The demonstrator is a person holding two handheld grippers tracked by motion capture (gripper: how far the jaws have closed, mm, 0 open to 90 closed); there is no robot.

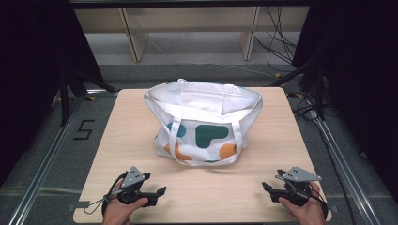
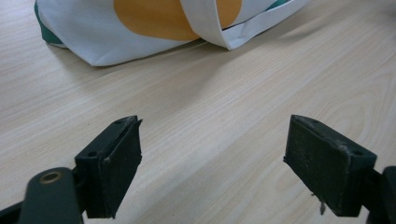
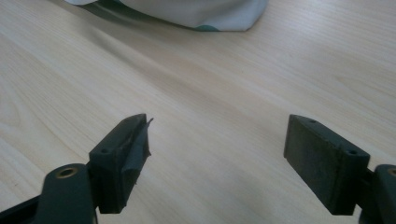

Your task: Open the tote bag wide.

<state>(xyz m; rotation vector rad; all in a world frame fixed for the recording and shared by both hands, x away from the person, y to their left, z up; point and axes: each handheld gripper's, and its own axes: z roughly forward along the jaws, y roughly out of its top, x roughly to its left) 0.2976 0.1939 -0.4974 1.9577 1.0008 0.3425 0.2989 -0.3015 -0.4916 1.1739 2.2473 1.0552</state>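
Two handheld black two-jaw grippers sit at the near edge of the pale wooden table (image 1: 117, 140): the left gripper (image 1: 157, 193) at 7 o'clock, the right gripper (image 1: 268, 190) at 5 o'clock, both with jaws spread, empty. One white fabric tote bag with teal and orange shapes (image 1: 202, 124) stands at centre, bare wood all around it.

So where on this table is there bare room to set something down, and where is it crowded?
The tote bag fills the table's centre and far middle. Bare wood lies in the strips left and right of the bag out to the table edges, and in the wide near band between the bag's front and the open left gripper and right gripper. Only the two near corners are occupied, by the hands.
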